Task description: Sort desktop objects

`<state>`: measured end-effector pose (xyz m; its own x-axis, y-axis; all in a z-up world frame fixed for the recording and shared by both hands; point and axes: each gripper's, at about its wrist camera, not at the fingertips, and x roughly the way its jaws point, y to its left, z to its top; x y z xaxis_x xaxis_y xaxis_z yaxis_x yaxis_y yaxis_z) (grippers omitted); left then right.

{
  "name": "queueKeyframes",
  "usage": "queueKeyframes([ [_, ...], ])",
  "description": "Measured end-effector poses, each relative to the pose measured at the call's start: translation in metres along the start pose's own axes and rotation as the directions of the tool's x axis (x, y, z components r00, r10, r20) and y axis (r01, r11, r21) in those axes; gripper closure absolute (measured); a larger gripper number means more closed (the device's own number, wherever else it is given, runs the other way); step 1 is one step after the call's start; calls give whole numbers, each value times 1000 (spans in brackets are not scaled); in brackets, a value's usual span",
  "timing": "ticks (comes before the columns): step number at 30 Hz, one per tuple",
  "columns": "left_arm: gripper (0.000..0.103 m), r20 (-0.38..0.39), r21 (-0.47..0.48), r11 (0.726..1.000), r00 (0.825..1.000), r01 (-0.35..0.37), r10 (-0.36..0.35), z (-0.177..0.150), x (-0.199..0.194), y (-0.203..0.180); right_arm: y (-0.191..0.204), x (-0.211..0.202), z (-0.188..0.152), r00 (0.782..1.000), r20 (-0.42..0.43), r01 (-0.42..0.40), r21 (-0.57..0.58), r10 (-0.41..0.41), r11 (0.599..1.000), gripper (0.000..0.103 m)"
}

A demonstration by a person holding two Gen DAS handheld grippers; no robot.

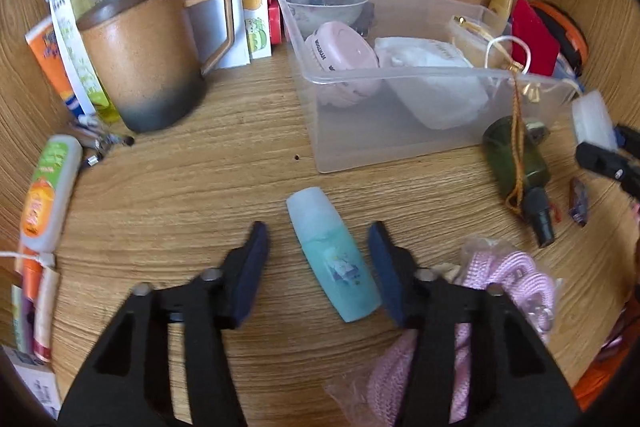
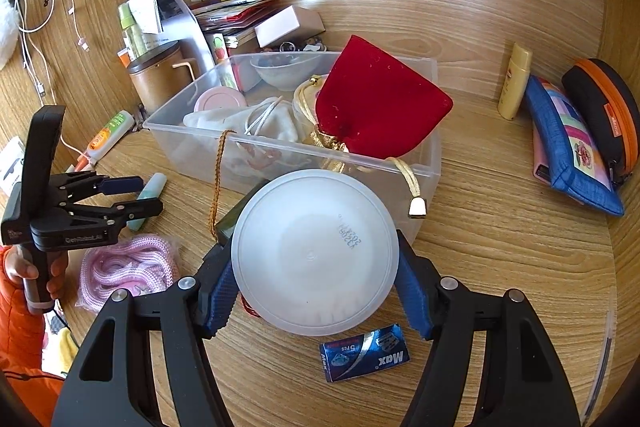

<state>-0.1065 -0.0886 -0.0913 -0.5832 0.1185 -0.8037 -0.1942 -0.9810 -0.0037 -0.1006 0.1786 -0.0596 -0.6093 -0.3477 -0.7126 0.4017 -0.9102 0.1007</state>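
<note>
L gripper (image 1: 318,259) spread, blue bottle (image 1: 332,259) lying between pads, untouched. R gripper (image 2: 314,291) pinching white round container (image 2: 314,251).

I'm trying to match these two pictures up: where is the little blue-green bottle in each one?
Left wrist view: the blue-green bottle lies on the desk low in the middle, between the left gripper fingers, not pinched.
Right wrist view: far left, mid-height, partly behind those same fingers.
Shared landmark: the clear plastic bin just beyond it.
</note>
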Motion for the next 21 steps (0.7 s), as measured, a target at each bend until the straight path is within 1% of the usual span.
queueKeyframes([
  [2, 79, 10, 14, 1000, 1000, -6, 6, 0, 0, -2, 0, 0, 2, 1000, 4, -3, -1, 3, 1000, 38],
  [7, 79, 39, 46, 998, 998, -48, 46, 0, 3, -10, 4, 0, 6, 1000, 16, -10, -8, 10, 1000, 38],
  [10, 79, 45, 31, 998, 997, -57, 55, -2, 2, -9, 6, -2, 10, 1000, 27, -9, -11, 9, 1000, 38],
  [15, 79, 89, -8, 1000, 996, -29, 30, -1, -12, -3, 10, -5, 17, 999, 41, -8, -20, 8, 1000, 38],
  [21, 79, 171, -38, 999, 985, -17, 24, 3, -42, 3, 19, -8, 29, 998, 63, -9, -45, 12, 999, 38],
])
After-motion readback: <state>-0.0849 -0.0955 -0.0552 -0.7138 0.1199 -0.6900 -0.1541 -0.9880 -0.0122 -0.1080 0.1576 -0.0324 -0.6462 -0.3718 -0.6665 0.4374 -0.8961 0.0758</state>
